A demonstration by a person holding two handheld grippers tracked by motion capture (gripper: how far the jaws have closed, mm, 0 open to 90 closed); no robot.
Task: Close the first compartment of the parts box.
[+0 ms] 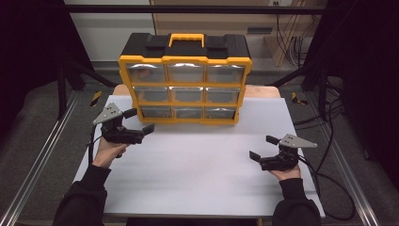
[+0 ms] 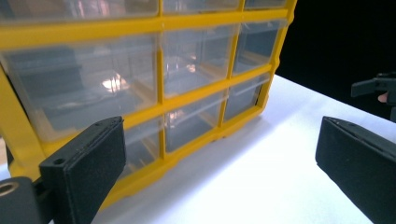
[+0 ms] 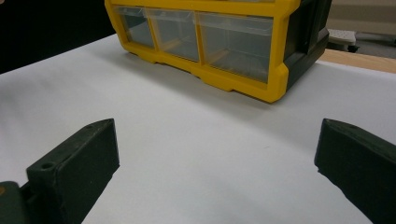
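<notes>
Gaping wide with nothing held, the left claw [image 1: 139, 120] is aimed at the lower left corner of the yellow drawer cabinet [image 1: 185, 84], which stands upright at the far middle of the white surface [image 1: 197, 169]. The right claw [image 1: 263, 147], equally spread and empty, is held low near the right edge, well apart from the cabinet.

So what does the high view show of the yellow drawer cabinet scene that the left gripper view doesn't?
High view alone: the yellow and black plastic drawer cabinet's top with its yellow carry handle, all nine clear drawers, and both hands. Left gripper view alone: a close look through the clear lower drawers, between the open left gripper. Both: the cabinet front, the white table sheet, and the open right gripper.
</notes>
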